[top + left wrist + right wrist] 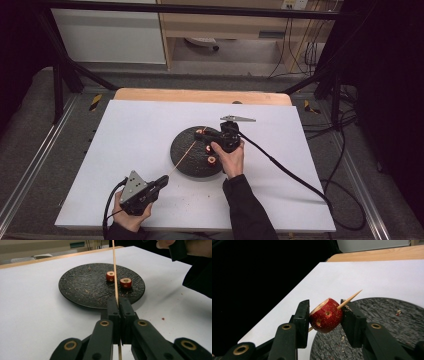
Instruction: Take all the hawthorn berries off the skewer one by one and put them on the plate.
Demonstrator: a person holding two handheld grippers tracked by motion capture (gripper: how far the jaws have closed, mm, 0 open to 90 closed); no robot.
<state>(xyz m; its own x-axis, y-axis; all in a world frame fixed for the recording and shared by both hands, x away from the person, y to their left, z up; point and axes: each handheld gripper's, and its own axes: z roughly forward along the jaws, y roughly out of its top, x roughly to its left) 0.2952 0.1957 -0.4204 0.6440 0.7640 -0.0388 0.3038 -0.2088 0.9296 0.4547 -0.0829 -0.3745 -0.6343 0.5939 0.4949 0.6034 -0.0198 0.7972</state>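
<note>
A thin wooden skewer (184, 155) runs on a slant from the left gripper (162, 181) up toward the right gripper (207, 135), crossing the round black plate (182, 155) at the middle of the white table top (135, 135). In the right gripper view the skewer passes through a red cored fruit piece (326, 315), its pointed tip poking out past the far jaw toward 2 o'clock. The right gripper's jaws are closed on that fruit piece, one jaw pressed to each side — it sits above the plate's rim at about 12 o'clock on the plate. The left gripper's jaws are clamped tight on the skewer's lower end, just off the plate's edge at 7 o'clock.

Two more cored red pieces (110, 276) (125, 282) lie on the plate, close together toward its 4 o'clock side, with crumbs scattered around them. The plate's 9 o'clock half is bare. The white surface is open on all sides of the plate — widest toward 9 o'clock. A wooden strip (200, 95) shows along the table's far edge.
</note>
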